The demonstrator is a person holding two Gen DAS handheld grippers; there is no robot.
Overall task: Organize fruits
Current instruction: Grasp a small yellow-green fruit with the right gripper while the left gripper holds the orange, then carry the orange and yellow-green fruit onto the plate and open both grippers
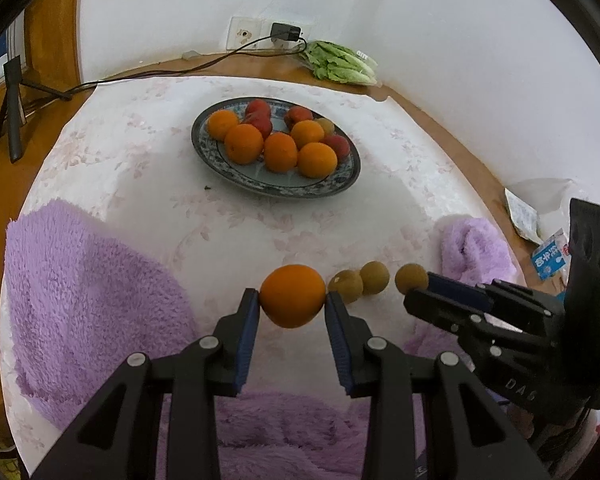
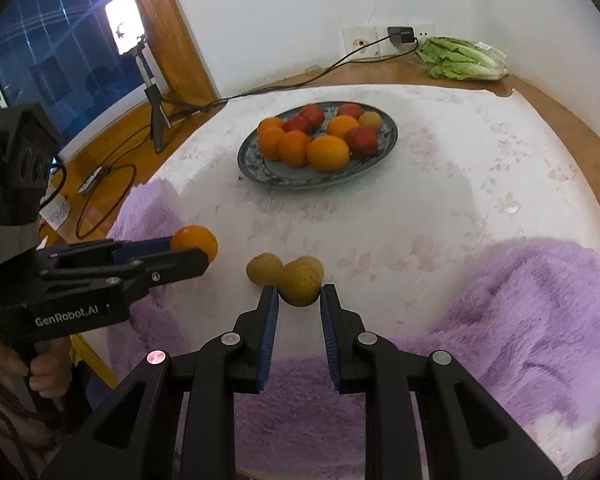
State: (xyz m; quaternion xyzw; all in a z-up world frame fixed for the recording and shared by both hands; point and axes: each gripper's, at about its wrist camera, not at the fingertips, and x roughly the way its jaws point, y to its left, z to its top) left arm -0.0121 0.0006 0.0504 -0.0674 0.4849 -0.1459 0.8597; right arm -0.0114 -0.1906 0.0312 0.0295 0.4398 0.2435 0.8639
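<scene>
Left tongs (image 1: 292, 300) are clamped on a smooth round orange (image 1: 292, 295), blue ridged pads pressing both sides, just over the white floral tabletop (image 1: 140, 168) beside the fuzzy purple towel (image 1: 92, 280). Right tongs (image 2: 299, 293) look pinched around a dull yellowish-brown fruit (image 2: 299, 285), with two more (image 2: 264, 268) touching just behind it. Seems like the pickup step, so next I'd guess both get carried forward and set on the patterned plate (image 2: 260, 168) already piled with fruit, gently, since round stuff rolls.
</scene>
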